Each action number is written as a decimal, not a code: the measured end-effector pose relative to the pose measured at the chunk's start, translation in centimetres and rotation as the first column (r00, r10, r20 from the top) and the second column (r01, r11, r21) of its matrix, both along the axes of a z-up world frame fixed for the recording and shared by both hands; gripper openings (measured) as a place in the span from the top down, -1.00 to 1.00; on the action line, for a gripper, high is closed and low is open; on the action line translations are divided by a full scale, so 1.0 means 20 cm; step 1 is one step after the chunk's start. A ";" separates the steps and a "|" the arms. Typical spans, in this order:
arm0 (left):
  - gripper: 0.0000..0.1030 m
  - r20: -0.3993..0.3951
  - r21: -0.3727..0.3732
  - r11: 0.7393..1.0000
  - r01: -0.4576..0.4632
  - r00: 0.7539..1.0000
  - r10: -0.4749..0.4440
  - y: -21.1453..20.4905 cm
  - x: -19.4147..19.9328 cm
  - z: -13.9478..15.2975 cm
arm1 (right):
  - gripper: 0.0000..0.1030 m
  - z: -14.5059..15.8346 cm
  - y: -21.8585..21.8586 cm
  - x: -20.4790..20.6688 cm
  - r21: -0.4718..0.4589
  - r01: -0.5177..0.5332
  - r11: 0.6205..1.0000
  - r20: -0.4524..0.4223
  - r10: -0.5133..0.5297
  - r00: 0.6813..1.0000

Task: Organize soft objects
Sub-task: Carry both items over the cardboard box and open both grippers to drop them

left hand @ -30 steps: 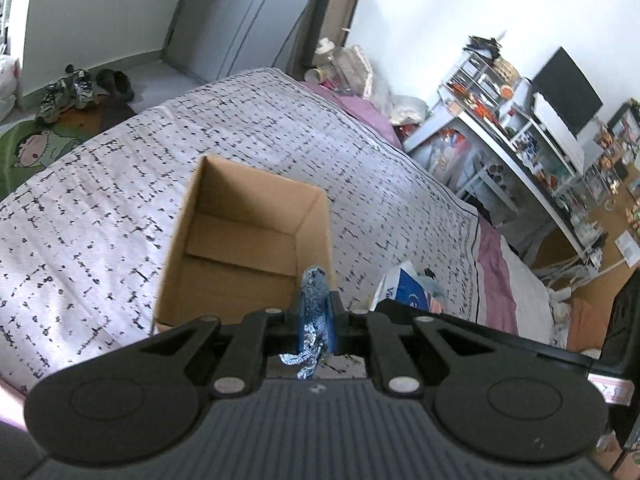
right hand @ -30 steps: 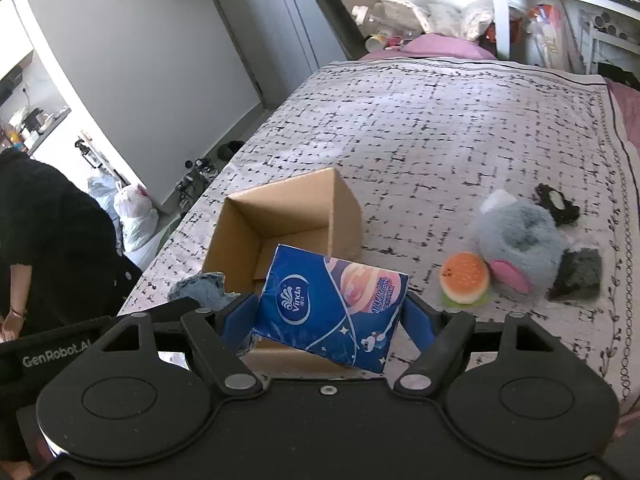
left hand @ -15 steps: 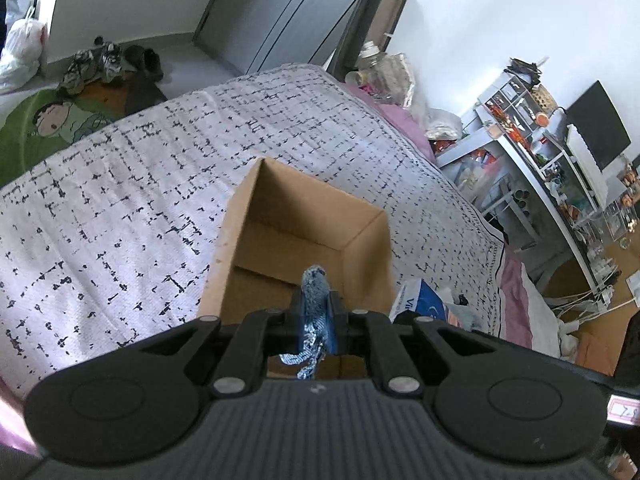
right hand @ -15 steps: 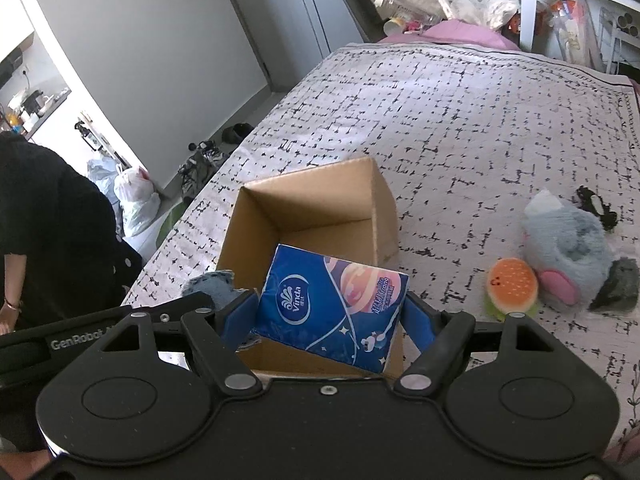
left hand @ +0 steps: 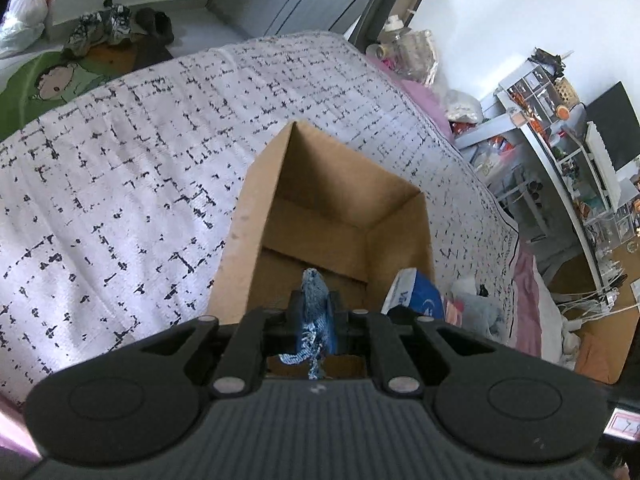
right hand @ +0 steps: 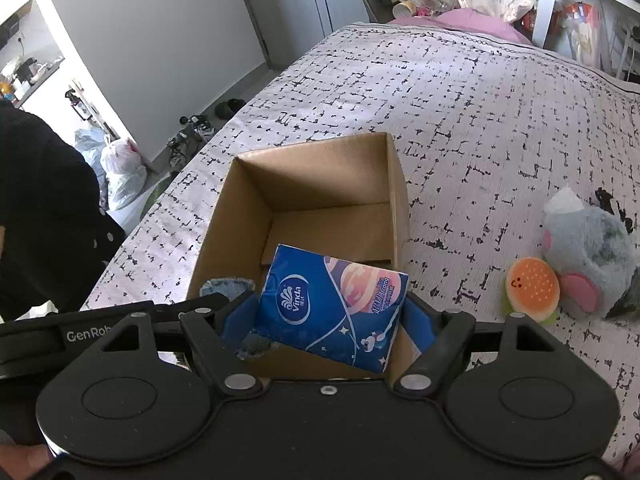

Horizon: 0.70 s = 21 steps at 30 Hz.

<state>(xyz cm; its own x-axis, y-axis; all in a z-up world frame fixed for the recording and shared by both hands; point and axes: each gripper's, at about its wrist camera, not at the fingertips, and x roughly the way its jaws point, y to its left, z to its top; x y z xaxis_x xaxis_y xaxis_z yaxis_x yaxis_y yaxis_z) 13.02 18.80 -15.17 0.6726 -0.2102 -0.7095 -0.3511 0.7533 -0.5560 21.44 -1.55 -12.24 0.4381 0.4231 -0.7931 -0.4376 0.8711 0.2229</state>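
Note:
An open cardboard box stands on the patterned bed. My left gripper is shut on a blue denim cloth and holds it over the box's near edge; the cloth also shows in the right wrist view. My right gripper is shut on a blue Vinda tissue pack, held above the box's near side. The pack also shows in the left wrist view.
A grey plush toy and an orange burger toy lie on the bed right of the box. A person in black stands at the left. Shelves and a desk line the far side.
Both grippers have moved forward toward the box with their loads, so the box looms larger and nearer. The tissue pack and the cloth now hang over the box's near edge.

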 end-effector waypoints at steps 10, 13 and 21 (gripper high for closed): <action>0.64 -0.077 -0.057 0.998 -0.024 0.997 0.019 0.06 0.03 -0.02 | -0.47 0.01 0.06 0.00 -0.044 -0.006 0.999 0.016 0.007 1.000; 0.61 -0.058 -0.054 0.998 -0.040 0.998 0.037 0.08 0.02 0.02 | -0.48 0.02 0.07 0.01 -0.044 -0.006 0.999 0.011 0.007 1.000; 0.14 -0.056 -0.004 0.999 -0.048 0.997 0.047 0.10 -0.01 0.09 | -0.64 0.03 0.06 -0.01 -0.048 0.003 0.999 -0.014 -0.003 1.000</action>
